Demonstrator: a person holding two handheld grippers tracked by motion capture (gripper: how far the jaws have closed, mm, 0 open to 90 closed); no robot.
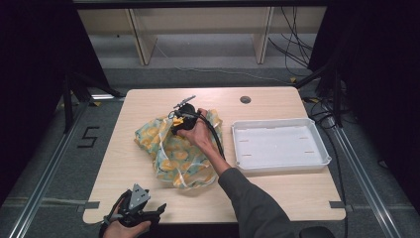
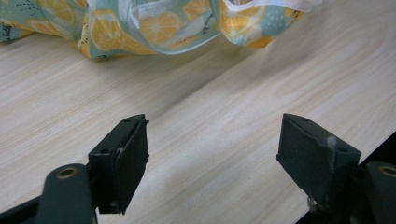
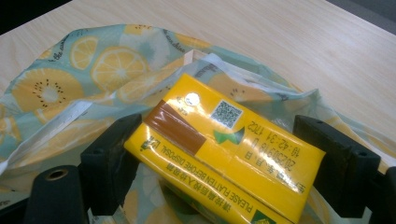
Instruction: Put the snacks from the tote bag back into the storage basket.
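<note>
A yellow drink carton [image 3: 233, 154] with a brown stripe and a QR code sits between the jaws of my right gripper [image 3: 222, 140], which is shut on it. The carton hangs just above a crumpled bag printed with lemons and kiwis [image 3: 79, 70]. In the high view the right gripper [image 1: 181, 119] is over the far part of that bag [image 1: 173, 156], at the table's middle. My left gripper [image 1: 157, 210] rests at the front left edge, and in its own view the left gripper [image 2: 215, 154] is open over bare wood, with the bag [image 2: 154, 28] well beyond its tips.
A white shallow tray [image 1: 280, 124] lies on the right side of the wooden table [image 1: 277, 193]. A round cable hole [image 1: 245, 99] sits near the far edge. A black cable trails from the right gripper along the forearm.
</note>
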